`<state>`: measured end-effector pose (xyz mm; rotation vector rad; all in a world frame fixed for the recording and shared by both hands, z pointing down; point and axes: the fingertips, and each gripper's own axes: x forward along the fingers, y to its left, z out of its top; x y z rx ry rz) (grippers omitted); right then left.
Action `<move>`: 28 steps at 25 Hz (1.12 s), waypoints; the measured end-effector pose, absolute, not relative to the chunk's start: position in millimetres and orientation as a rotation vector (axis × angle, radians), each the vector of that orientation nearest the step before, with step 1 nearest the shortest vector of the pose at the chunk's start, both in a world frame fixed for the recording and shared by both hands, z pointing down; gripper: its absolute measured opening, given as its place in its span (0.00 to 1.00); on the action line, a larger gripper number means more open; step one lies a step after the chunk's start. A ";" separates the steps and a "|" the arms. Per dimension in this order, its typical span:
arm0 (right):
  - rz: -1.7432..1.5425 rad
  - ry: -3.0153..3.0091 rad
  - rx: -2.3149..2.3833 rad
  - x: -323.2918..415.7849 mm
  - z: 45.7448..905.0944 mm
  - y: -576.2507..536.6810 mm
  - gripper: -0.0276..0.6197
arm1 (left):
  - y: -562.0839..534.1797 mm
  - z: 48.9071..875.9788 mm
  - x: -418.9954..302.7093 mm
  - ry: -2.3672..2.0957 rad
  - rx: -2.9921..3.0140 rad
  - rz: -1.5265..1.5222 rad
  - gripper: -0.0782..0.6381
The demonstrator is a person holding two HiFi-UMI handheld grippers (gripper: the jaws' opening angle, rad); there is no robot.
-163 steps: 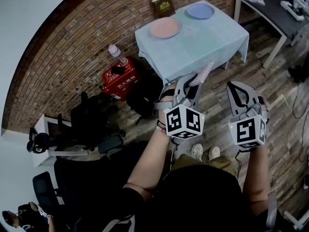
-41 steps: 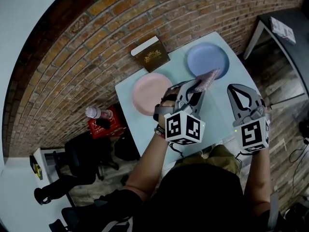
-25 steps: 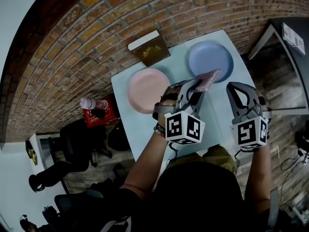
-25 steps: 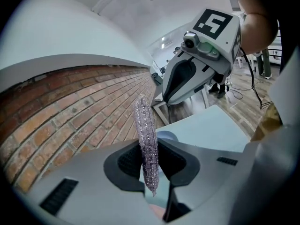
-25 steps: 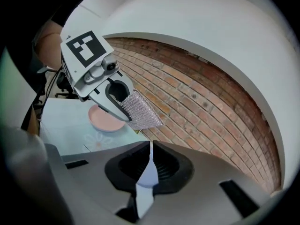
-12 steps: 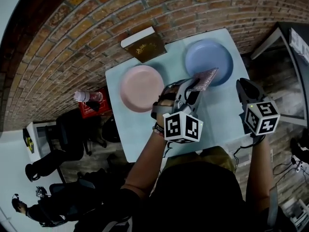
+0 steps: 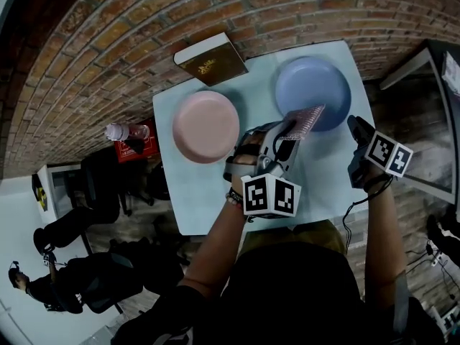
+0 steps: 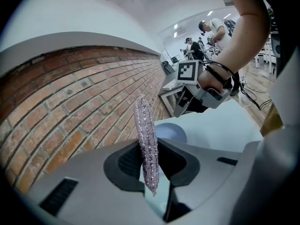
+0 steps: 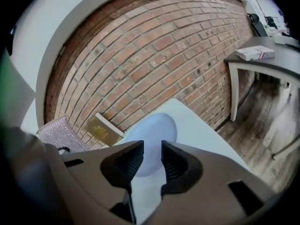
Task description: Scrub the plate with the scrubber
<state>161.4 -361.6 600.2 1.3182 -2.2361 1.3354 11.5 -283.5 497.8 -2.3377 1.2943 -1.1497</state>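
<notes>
We hold the scrubber [image 7: 303, 121] clamped edge-up in the left gripper [image 8: 149, 162], over the near edge of the blue plate [image 7: 313, 90], our right gripper [image 9: 152, 161] just right of that plate, jaws opening, narrow gap, nothing between them, pink plate [image 7: 205, 126] further left.
</notes>
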 end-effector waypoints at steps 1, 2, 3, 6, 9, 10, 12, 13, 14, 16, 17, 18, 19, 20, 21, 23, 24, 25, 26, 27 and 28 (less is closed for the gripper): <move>1.372 -2.217 1.316 160.7 609.8 -365.8 0.22 | -285.1 499.5 11.3 1.305 -2.336 -1.154 0.22; 1.404 -2.196 1.318 160.1 619.0 -370.1 0.22 | -286.6 501.4 11.0 1.313 -2.335 -1.158 0.22; 1.433 -2.174 1.324 159.6 628.1 -374.2 0.22 | -287.9 503.6 10.4 1.318 -2.335 -1.163 0.22; 1.509 -2.107 1.334 158.0 652.7 -383.4 0.22 | -289.6 511.1 7.5 1.330 -2.336 -1.185 0.22; 1.562 -2.071 1.331 158.7 668.1 -390.0 0.22 | -290.3 516.7 4.7 1.344 -2.336 -1.207 0.22; 1.565 -2.071 1.336 159.7 670.7 -393.2 0.22 | -290.8 518.2 3.1 1.350 -2.334 -1.215 0.22; 1.559 -2.077 1.351 163.5 673.2 -401.8 0.20 | -292.1 520.6 0.1 1.360 -2.331 -1.231 0.22; 1.554 -2.073 1.362 166.5 674.2 -406.2 0.19 | -292.3 521.6 -1.0 1.364 -2.329 -1.240 0.22; 1.552 -2.063 1.372 170.0 675.5 -409.8 0.19 | -292.2 522.6 -2.0 1.368 -2.329 -1.247 0.22; 1.561 -2.048 1.377 175.1 678.6 -414.0 0.19 | -291.6 524.8 -3.9 1.376 -2.328 -1.259 0.22; 1.573 -2.046 1.363 175.1 680.7 -414.5 0.19 | -291.6 525.8 -5.1 1.379 -2.328 -1.263 0.22; 1.587 -2.044 1.342 173.2 683.5 -414.0 0.19 | -291.7 526.6 -6.4 1.382 -2.327 -1.267 0.22; 1.601 -2.042 1.320 170.3 686.5 -413.2 0.19 | -291.9 527.1 -7.8 1.385 -2.325 -1.271 0.22; 1.610 -2.042 1.303 167.3 689.6 -412.6 0.19 | -292.0 527.5 -8.9 1.387 -2.323 -1.274 0.22; 1.614 -2.042 1.293 164.6 692.3 -412.6 0.19 | -292.1 527.9 -9.6 1.391 -2.322 -1.277 0.22; 1.603 -2.040 1.281 160.3 698.0 -413.7 0.19 | -292.1 528.9 -9.9 1.399 -2.323 -1.280 0.22; 1.590 -2.037 1.272 157.6 701.5 -414.0 0.19 | -291.7 529.6 -10.1 1.405 -2.324 -1.281 0.22; 1.578 -2.037 1.261 154.7 704.7 -413.9 0.19 | -291.0 530.3 -10.7 1.410 -2.324 -1.284 0.22; 1.570 -2.037 1.254 152.2 707.1 -413.8 0.19 | -290.0 531.0 -11.6 1.415 -2.324 -1.288 0.22; 1.571 -2.037 1.251 150.7 708.5 -413.8 0.17 | -288.8 531.5 -12.7 1.418 -2.323 -1.293 0.22; 1.582 -2.032 1.252 150.3 709.0 -413.9 0.15 | -287.3 532.0 -14.2 1.421 -2.322 -1.298 0.22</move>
